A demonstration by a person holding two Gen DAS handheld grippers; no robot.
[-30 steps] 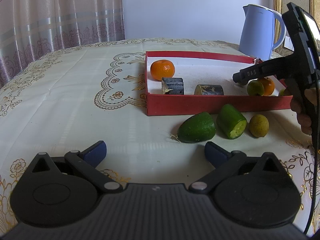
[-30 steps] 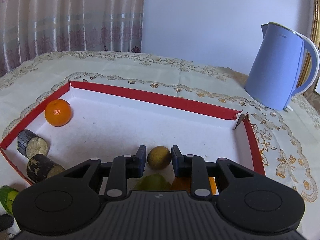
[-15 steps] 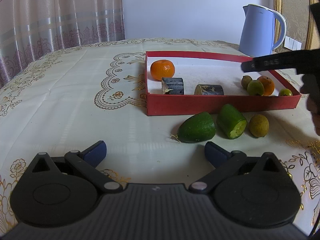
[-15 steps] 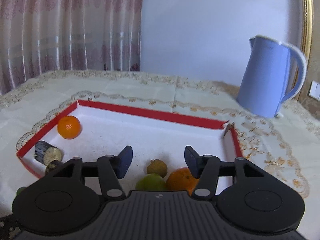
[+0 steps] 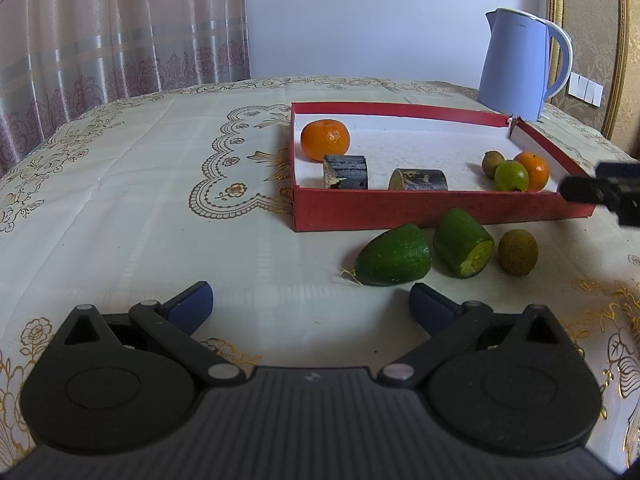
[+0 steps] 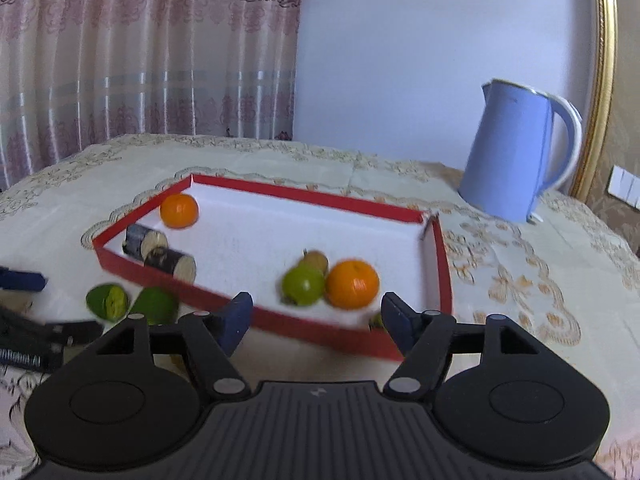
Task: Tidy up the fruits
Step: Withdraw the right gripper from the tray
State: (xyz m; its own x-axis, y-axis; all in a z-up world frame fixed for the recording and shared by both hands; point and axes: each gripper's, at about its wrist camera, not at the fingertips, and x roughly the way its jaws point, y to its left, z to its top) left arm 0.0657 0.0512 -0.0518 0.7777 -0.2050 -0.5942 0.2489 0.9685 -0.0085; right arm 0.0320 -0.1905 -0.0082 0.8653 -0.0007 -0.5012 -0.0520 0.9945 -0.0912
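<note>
Red cardboard tray (image 5: 436, 210) as the landmark, white-lined, already holding part of the fruit: one orange (image 5: 325, 139) in its far-left corner, another orange (image 5: 532, 166) at the right end, touching a green round fruit (image 5: 511, 175), with a small brownish fruit (image 5: 492, 163) just behind. Two dark cut log-like pieces (image 5: 346, 172) lying along the tray's near wall, bark outward (fruit or not, cannot tell).

Outside the tray, just in front of its near wall, three pieces not yet sorted: a green cut half (image 5: 394, 255), a second green cut piece (image 5: 463, 247) showing its yellow face, and a brown round fruit (image 5: 517, 251) to their right — probably next to go in, judging by how close to the wall.

Left gripper (image 5: 310, 304) low over the tablecloth (image 5: 140, 184), well short of the tray, jaws spread wide, nothing between them. Right gripper (image 6: 316, 318) hovering at the tray's near-right corner, jaws likewise wide and empty — view blurred, so likely in motion.

Blue kettle (image 5: 516, 64) beyond the tray's far-right corner, clear of any reach to the loose fruit. Only real obstacle: the tray's near wall, to be lifted over, and the two grippers crowding the same patch.
</note>
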